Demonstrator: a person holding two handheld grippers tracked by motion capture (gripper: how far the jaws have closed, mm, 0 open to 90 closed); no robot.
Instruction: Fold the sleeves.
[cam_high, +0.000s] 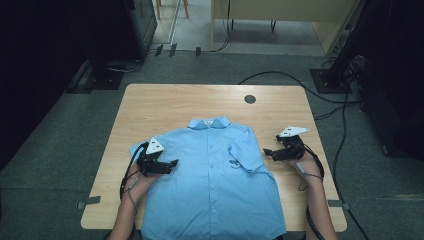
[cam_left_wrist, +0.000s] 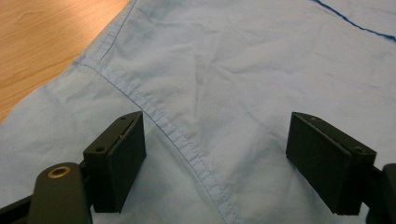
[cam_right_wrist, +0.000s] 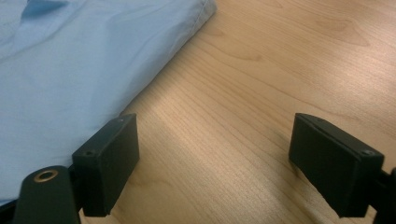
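A light-blue short-sleeved button shirt (cam_high: 215, 175) lies flat, front up, on the pale wooden desk (cam_high: 165, 105), collar away from the person, hem cut off by the near edge. The left tool (cam_high: 167, 164) hovers released over its sleeve seam; the right tool (cam_high: 270, 152), released, stands beside the folded-in other sleeve above bare wood.

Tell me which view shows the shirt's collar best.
The high view: there the collar lies flat at the far end of the blue shirt, both points visible. The left gripper view gives a close stretch of shirt fabric with a stitched seam; the right gripper view catches the shirt's edge on the table.
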